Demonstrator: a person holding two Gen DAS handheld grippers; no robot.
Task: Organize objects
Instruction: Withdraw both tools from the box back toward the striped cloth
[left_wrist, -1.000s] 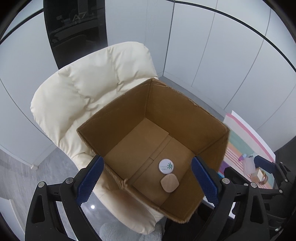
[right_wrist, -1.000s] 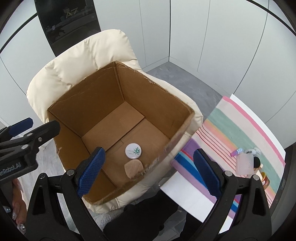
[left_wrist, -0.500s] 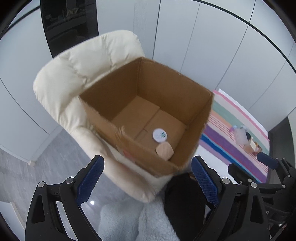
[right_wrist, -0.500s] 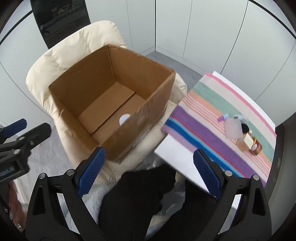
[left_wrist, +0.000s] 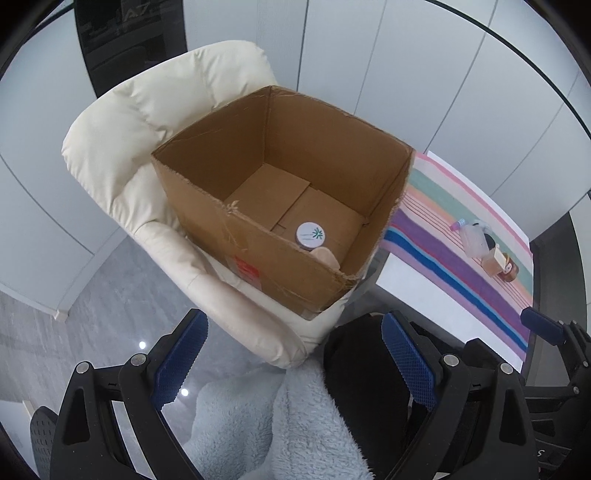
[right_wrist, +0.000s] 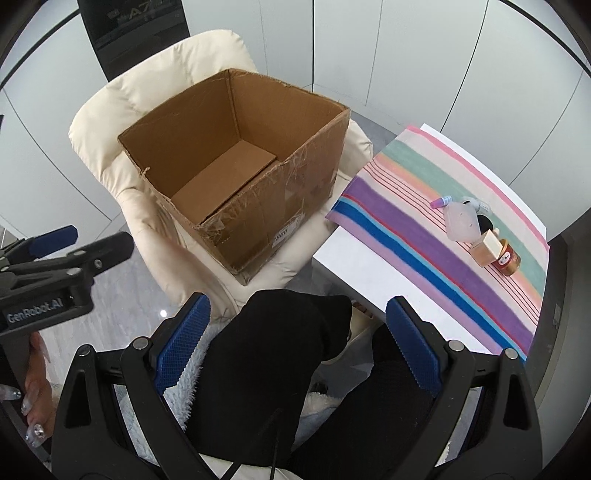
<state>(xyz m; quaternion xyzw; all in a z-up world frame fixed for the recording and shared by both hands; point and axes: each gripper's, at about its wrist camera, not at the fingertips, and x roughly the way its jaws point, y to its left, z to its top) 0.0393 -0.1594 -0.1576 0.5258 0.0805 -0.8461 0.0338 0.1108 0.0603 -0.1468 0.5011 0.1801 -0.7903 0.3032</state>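
The left gripper (left_wrist: 291, 354) sits at the bottom of its frame, jaws spread wide with nothing between them, hanging over the person's lap and a pale fleece (left_wrist: 280, 424). The right gripper (right_wrist: 295, 332) is likewise spread and empty at the bottom of its frame, above a dark trouser leg (right_wrist: 280, 362).

Beyond them, in the centre of both views, an open box (left_wrist: 258, 236) rests on a cream chair (left_wrist: 122, 147). In the left view a white-lidded jar (left_wrist: 310, 233) and a tan pad (left_wrist: 325, 256) lie on the box floor by its near wall; the right view hides them behind that wall.

At the right of both frames a striped cloth (right_wrist: 424, 229) covers a table (right_wrist: 354, 266). Near its far right edge stands a cluster: a clear bottle (right_wrist: 461, 221), a small purple tube (right_wrist: 441, 201), a wooden block (right_wrist: 485, 247) and a brown jar (right_wrist: 509, 260), touching or just beside one another.

Judging by this, two items are packed and both grippers are between picks. The next move likely calls for the right gripper to swing right toward the cluster, line its jaws around one piece, probably the bottle at the near edge, and close without knocking its neighbours.
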